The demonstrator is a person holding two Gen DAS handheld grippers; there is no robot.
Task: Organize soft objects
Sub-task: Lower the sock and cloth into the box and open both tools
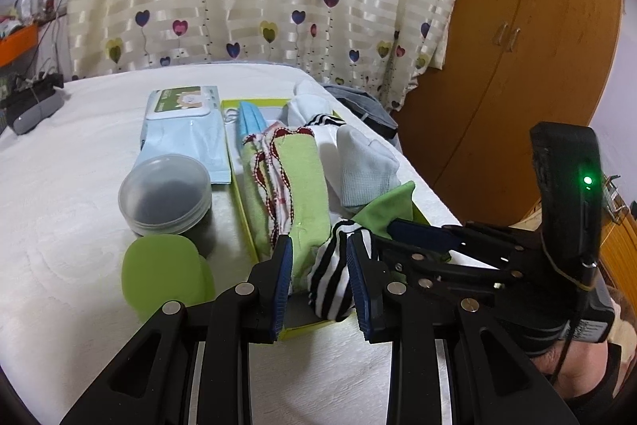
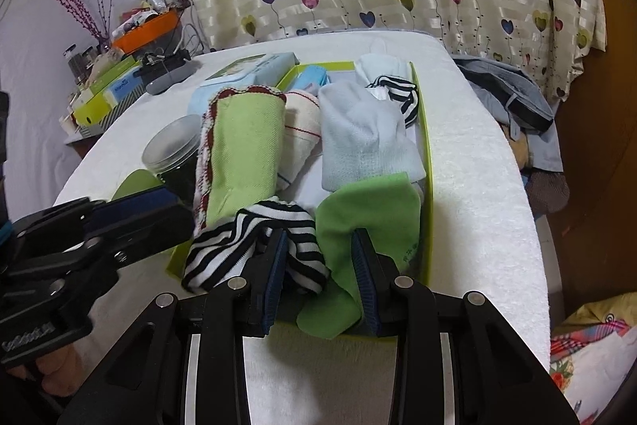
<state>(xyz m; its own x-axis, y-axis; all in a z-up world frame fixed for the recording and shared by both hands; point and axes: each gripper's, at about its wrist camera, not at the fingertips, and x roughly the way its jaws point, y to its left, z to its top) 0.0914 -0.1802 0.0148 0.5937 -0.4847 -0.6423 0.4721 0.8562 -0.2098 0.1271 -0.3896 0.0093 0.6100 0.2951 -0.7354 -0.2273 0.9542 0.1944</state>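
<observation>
A lime-green shallow box (image 1: 243, 210) (image 2: 428, 162) on the white bed holds a rolled green towel (image 1: 306, 178) (image 2: 243, 154), pale socks (image 2: 358, 138), a black-and-white striped sock (image 1: 330, 281) (image 2: 239, 241) and a green sock (image 1: 386, 206) (image 2: 370, 210) at its near end. My left gripper (image 1: 319, 239) (image 2: 187, 222) reaches in from the left and is shut on the striped sock, with the towel's edge at its left pad. My right gripper (image 2: 319, 234) (image 1: 392, 230) is shut on the green sock, and the striped sock's end rests against its left pad.
Left of the box stand a clear jar (image 1: 165, 190), its green lid (image 1: 163, 273) and a wipes pack (image 1: 183, 106). Grey clothes (image 2: 505, 94) lie at the bed's right edge. A wooden wardrobe (image 1: 517, 46) is to the right, and a cluttered side table (image 2: 111, 82) to the far left.
</observation>
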